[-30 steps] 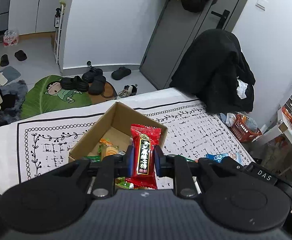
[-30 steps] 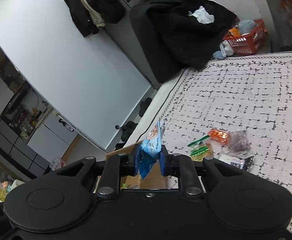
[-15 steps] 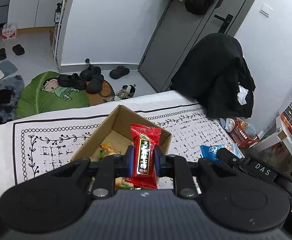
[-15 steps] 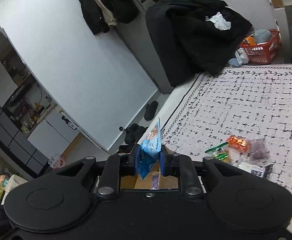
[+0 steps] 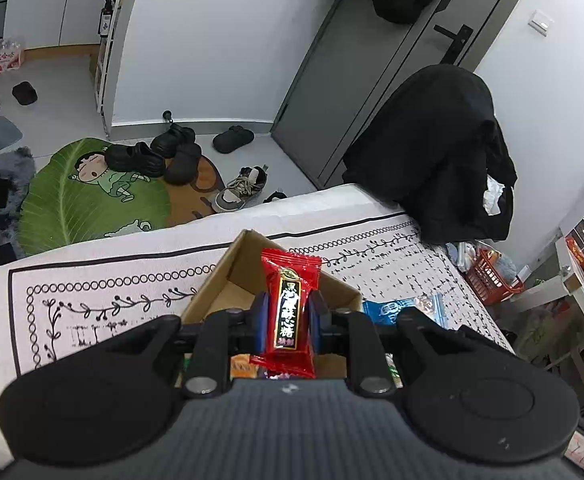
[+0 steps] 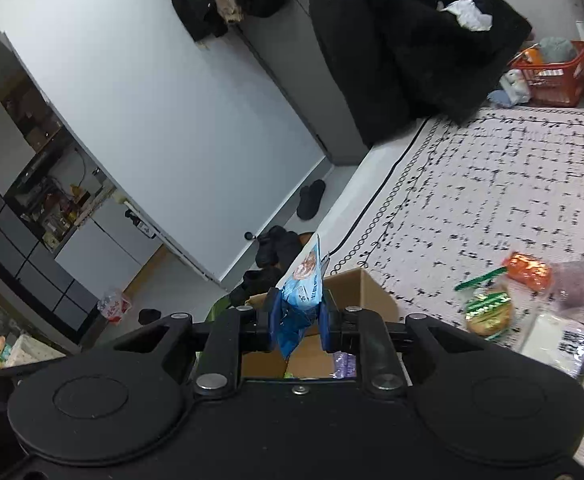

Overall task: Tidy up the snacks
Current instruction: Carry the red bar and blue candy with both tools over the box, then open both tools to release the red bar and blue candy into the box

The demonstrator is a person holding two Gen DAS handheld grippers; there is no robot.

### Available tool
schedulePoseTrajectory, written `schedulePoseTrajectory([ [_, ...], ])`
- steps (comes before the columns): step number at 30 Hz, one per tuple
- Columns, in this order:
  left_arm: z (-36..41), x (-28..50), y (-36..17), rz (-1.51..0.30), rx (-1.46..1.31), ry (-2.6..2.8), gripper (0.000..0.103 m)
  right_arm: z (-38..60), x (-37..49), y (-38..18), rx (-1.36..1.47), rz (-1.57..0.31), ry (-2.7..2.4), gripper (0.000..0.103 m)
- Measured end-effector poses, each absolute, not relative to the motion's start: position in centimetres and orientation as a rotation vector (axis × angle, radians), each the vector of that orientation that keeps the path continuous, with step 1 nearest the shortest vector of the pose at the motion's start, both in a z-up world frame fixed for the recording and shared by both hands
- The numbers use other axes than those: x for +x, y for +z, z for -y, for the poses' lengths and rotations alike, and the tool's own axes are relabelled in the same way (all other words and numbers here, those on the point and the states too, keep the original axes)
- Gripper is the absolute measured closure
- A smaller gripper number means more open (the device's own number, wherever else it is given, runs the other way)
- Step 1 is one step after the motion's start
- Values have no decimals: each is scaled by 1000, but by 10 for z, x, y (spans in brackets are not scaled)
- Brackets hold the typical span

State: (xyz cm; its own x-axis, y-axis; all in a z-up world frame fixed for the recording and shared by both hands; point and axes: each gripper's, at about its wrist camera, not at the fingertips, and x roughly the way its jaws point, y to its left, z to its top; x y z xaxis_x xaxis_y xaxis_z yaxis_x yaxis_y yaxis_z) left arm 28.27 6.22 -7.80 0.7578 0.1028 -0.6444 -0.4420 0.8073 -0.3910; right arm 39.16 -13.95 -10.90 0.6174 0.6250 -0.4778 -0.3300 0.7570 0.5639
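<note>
A patterned cloth [image 5: 111, 292] is spread over the desk, with a cardboard box [image 5: 227, 280] set near its far edge. A red candy [image 5: 289, 312] is pinched upright in the left gripper [image 5: 287, 316] jaws and a blue packet [image 6: 302, 300] in the right gripper [image 6: 298, 320], both held over the box, probably for dropping in. More snacks [image 6: 528, 296] are left loose mid-desk.

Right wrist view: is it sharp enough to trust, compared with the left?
Right wrist view: steeply tilted, tablecloth print slightly smeared, though the blue packet is readable. Left wrist view: level and crisp, print on the red candy clear; fisheye bends the door edges.
</note>
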Motion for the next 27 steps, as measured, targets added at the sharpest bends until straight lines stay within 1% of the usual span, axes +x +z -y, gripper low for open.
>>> schedulePoseTrajectory([
  [16,-90,345,-119,-741,-594,273,83,107,418,-137,424,-801,604,84],
  [18,-91,350,-123,-747,-595,280,79,104,422,-141,425,-814,606,84],
  [27,-107,355,-127,-766,-597,303,75,91,433,-156,423,-859,612,83],
])
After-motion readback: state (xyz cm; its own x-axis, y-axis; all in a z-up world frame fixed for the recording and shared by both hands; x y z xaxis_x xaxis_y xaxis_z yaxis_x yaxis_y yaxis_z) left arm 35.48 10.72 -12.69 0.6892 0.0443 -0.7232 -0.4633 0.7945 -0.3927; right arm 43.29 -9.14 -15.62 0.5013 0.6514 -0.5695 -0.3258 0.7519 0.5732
